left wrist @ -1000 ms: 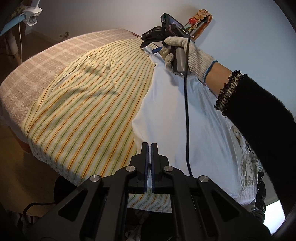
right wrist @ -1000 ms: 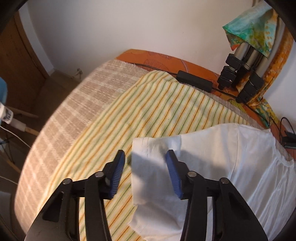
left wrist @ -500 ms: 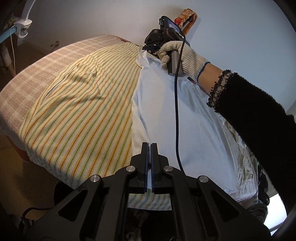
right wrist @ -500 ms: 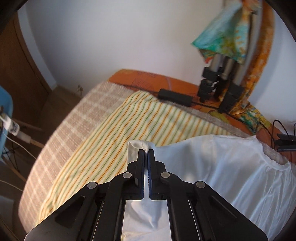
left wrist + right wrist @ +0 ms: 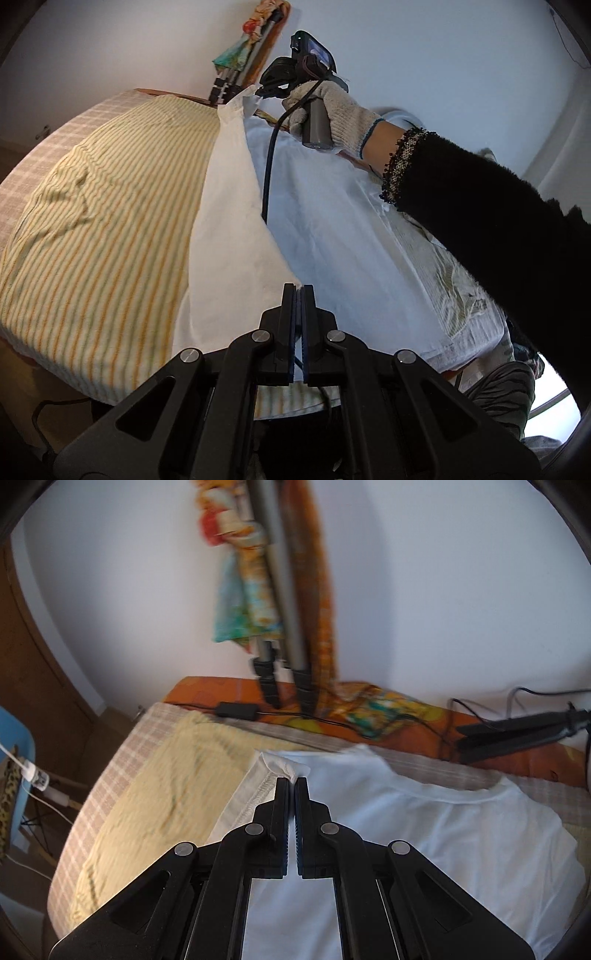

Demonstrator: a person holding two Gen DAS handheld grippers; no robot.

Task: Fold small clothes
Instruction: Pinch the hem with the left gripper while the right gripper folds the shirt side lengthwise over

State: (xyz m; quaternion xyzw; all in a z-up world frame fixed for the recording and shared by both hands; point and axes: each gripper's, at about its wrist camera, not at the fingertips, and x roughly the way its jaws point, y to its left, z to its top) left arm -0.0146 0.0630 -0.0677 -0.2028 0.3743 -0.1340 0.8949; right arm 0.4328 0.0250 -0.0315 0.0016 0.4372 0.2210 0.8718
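My left gripper (image 5: 298, 291) is clamped on the near edge of the white shirt (image 5: 332, 236), jaws fully together with fabric pinched between them. My right gripper (image 5: 291, 782) is likewise closed on the shirt's far corner, held by my gloved hand (image 5: 328, 110). The edge between both grips is raised off the striped yellow cloth (image 5: 99, 229); the rest of the shirt lies flat on it. A tripod (image 5: 280, 638) leans against the wall (image 5: 443, 590).
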